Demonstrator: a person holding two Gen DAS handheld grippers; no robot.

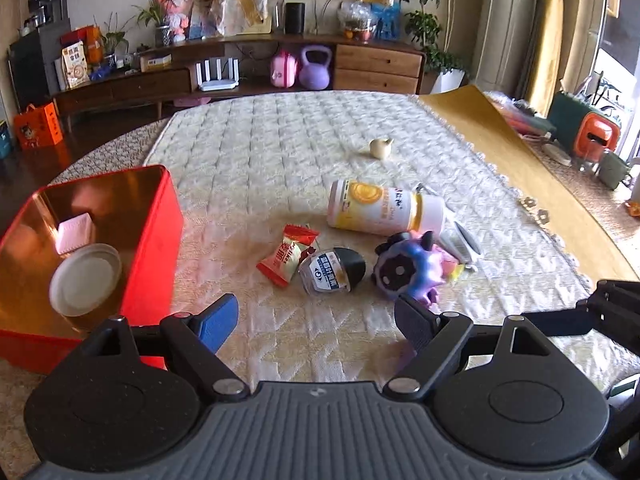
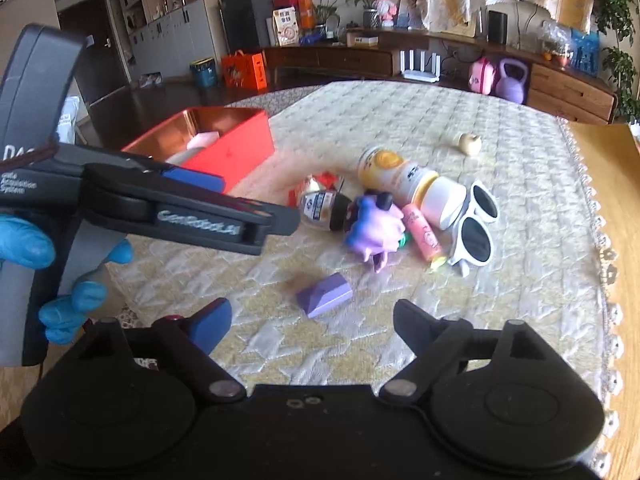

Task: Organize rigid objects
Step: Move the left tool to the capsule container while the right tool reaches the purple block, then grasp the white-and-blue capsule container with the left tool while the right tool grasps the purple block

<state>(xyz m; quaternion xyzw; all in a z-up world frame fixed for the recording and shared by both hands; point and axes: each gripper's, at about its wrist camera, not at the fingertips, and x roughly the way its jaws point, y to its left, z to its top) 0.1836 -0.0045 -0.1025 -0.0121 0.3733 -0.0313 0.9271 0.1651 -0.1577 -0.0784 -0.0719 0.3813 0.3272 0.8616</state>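
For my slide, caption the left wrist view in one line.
Open left claw hovers over a quilted table, facing a candy, small jar and purple toy, beside a red tin.

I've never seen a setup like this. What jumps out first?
The bright red metal tin stands open at the left of the quilted cream tablecloth. A heap of small things lies mid-table, topped by a purple horned toy figure and white-framed sunglasses. Nearer, a small purple block lies alone.

We see a bench point(image 1: 280, 152) with a soft cream cover. On it sit a red box point(image 1: 160, 216) at nine o'clock, a bottle point(image 1: 376, 208), a candy point(image 1: 286, 256), a purple toy point(image 1: 404, 268), white sunglasses point(image 2: 476, 220) at three o'clock and a purple block point(image 2: 326, 294) at six.
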